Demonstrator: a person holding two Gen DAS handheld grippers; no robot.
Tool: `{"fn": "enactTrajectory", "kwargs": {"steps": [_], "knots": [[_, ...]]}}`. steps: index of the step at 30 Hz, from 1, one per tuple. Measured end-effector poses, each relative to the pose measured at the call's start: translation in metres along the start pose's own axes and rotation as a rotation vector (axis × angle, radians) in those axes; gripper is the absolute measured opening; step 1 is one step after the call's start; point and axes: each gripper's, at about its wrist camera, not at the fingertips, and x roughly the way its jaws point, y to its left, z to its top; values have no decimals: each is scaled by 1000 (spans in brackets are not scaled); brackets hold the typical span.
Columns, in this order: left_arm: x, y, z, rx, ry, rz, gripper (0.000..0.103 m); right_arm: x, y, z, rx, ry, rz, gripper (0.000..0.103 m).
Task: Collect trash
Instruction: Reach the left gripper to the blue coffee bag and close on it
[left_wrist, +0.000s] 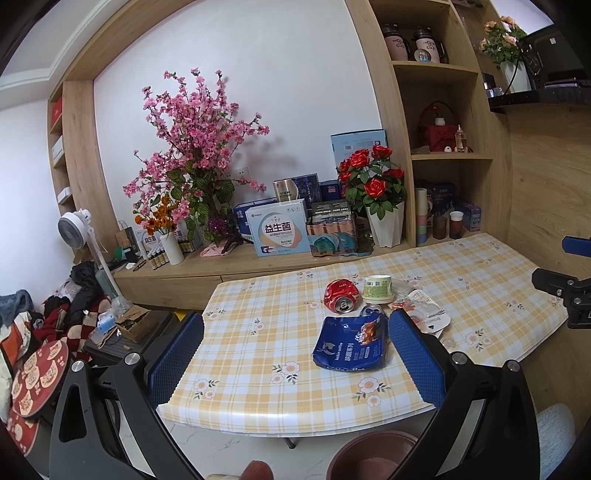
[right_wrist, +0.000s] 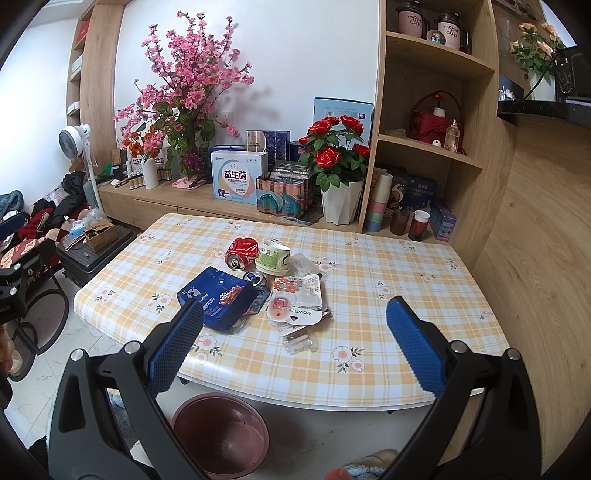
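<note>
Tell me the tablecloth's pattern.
Yellow-and-white plaid tablecloth with small flowers; clearest in the right wrist view.

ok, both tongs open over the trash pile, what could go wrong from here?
1. The blue coffee pouch leans on the silver can; lifting it may roll the can.
2. The clear plastic wrap lies near the table edge and could slide off, missing the brown bin.
3. The crushed red can touches the green cup; grabbing one may tip the other.

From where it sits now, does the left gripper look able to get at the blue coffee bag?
Probably yes. The left gripper is open and the blue coffee bag lies between its fingers' line of sight, nearest the table edge, with nothing in front of it.
</note>
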Motion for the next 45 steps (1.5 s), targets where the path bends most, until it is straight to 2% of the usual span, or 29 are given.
{"fn": "enactTrajectory", "kwargs": {"steps": [3,7,16,20,22,25,30,34,36,40,42,45], "knots": [[19,13,-15,6,32,14,98,9,-2,-6,1,9,-5,98],[36,11,-29,-4,60,21,98,24,-13,-14,30,32,3,98],[76,16,-56,-46,77,-40,98,66,-30,-40,98,115,33,98],[101,9,-64,-46,125,-96,98,89,-32,-47,109,166,51,98],[115,3,-70,-43,152,-87,98,101,-34,-50,103,181,37,98],[135,-4,-79,-38,185,-125,98,125,-36,-58,81,226,1,98],[172,-11,-98,-29,244,-132,98,159,-42,-67,105,275,25,98],[207,2,-112,-143,340,-162,94,189,-39,-72,100,305,34,98],[229,6,-118,-201,389,-199,78,203,-36,-73,97,321,33,98],[271,13,-130,-381,479,-290,68,228,-29,-73,90,338,38,98],[293,11,-139,-485,530,-352,57,237,-28,-73,95,345,36,98],[316,4,-149,-590,574,-390,51,251,-30,-73,101,354,31,98]]}}
